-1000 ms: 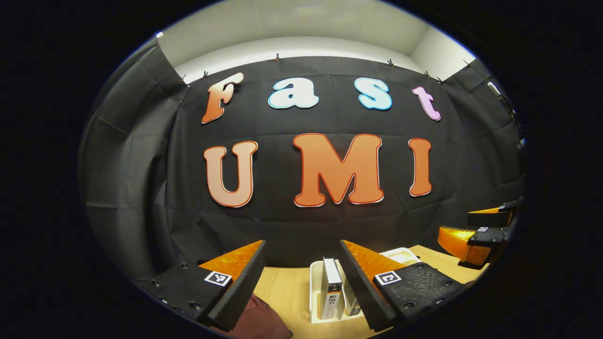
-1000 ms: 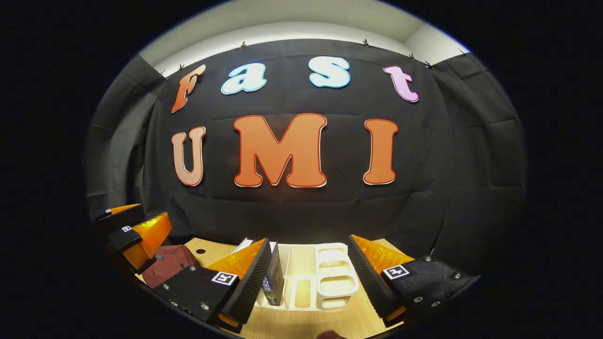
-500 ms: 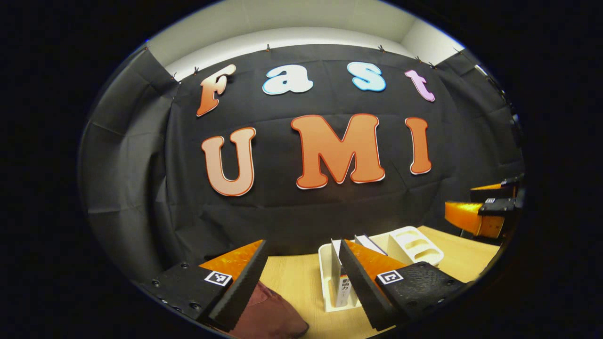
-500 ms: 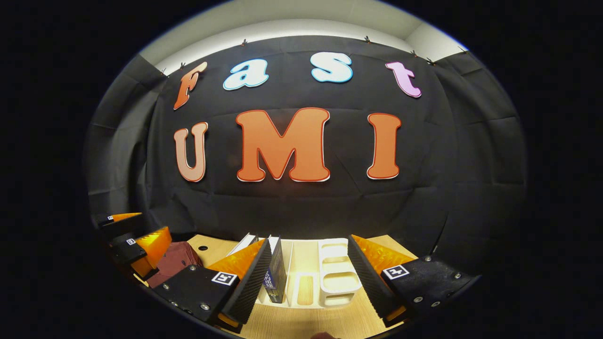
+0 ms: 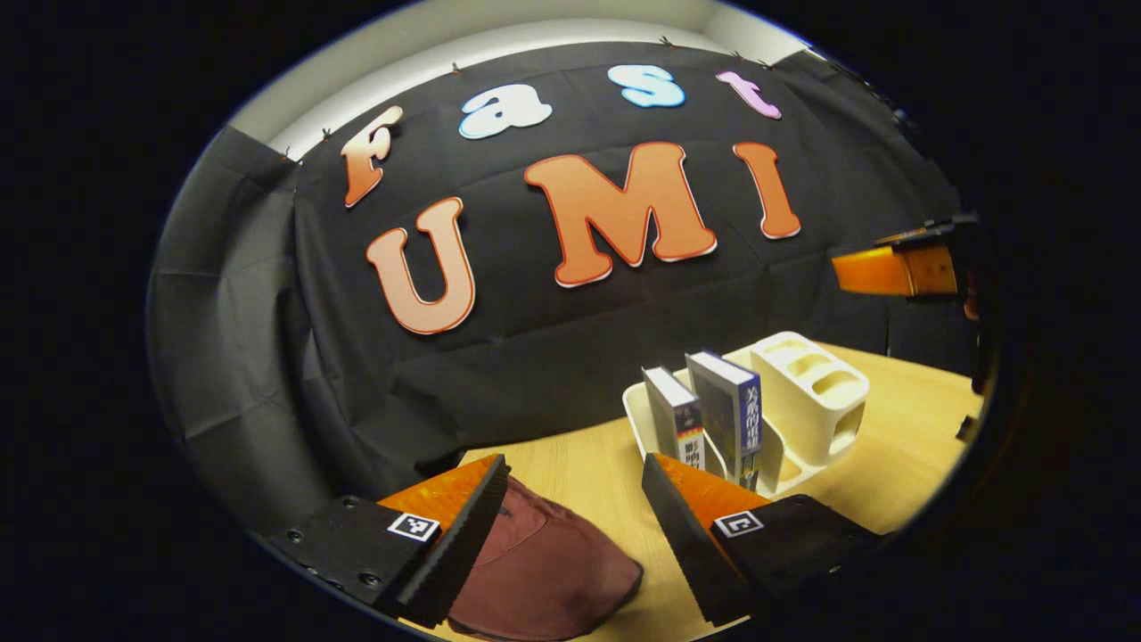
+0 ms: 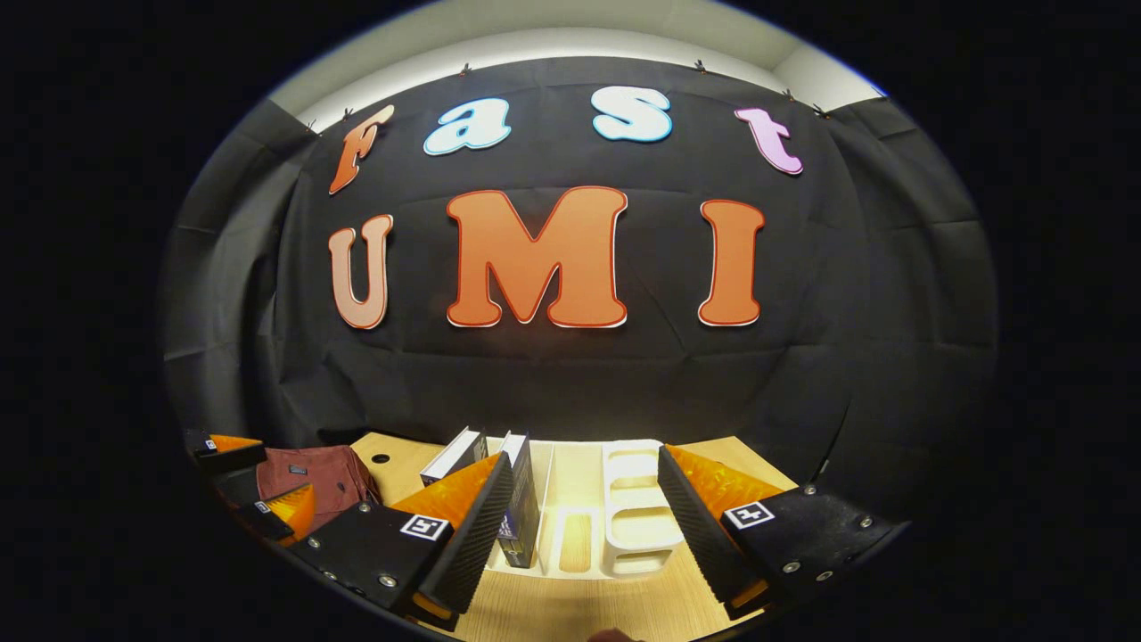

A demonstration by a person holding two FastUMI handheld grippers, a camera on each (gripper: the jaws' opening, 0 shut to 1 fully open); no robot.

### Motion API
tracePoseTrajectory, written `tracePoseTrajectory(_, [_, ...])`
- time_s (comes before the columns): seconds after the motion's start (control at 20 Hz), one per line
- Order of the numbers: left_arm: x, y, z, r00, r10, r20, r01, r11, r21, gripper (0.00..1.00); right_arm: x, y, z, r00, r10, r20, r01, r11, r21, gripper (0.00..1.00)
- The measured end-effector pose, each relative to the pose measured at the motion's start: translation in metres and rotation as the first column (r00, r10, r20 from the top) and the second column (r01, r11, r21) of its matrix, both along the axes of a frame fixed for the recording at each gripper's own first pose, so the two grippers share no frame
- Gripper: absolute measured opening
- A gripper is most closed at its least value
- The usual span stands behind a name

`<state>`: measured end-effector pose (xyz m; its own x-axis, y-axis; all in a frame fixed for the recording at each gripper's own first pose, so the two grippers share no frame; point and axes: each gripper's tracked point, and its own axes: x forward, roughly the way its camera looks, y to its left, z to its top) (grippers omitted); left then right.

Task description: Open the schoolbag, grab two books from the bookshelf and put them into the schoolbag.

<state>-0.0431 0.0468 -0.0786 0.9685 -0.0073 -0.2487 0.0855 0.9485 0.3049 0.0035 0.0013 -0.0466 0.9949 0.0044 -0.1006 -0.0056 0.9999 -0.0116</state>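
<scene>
On the tabletop [image 5: 570, 464], at about 6 o'clock in the left gripper view, lies the dark red schoolbag [image 5: 544, 571]. It looks flat and closed, so we think opening it is the first job, not yet done.

Our left gripper [image 5: 570, 526] hangs just above the bag with its fingers spread wide and nothing between them. We think it sits there to reach the bag's top edge.

At about 4 o'clock in that view stands the white bookshelf [image 5: 807, 392]. Two books [image 5: 704, 415] stand upright in it, side by side, so their spines are easy to pinch.

Our right gripper [image 6: 579, 535] is also spread wide and carries nothing. In the right gripper view it faces the bookshelf [image 6: 637, 517] at about 6 o'clock, with the books [image 6: 517, 508] just past its left finger. We think it waits there so it can take a book once the bag is open.

The bag [image 6: 307, 477] shows at about 8 o'clock in that view, near the left gripper [image 6: 258, 481]. Bag and shelf sit near each other, so each book has only a short way to go.

We cannot see a zip pull clearly, so finding it may be hard. Soft cloth may slip or bunch up when pinched.
</scene>
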Motion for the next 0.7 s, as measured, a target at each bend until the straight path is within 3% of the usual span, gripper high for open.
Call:
tracePoseTrajectory(0.35, [-0.026,0.019,-0.041,0.987,-0.034,-0.16,0.06,0.985,0.16,0.96,-0.002,-0.009,-0.017,0.999,-0.024,-0.037,0.024,1.0,-0.007,0.96])
tracePoseTrajectory(0.7, [-0.059,0.034,-0.073,0.942,-0.019,-0.334,0.114,0.957,0.267,0.98,-0.007,-0.021,-0.035,0.995,-0.053,-0.082,0.051,0.998,-0.026,0.96])
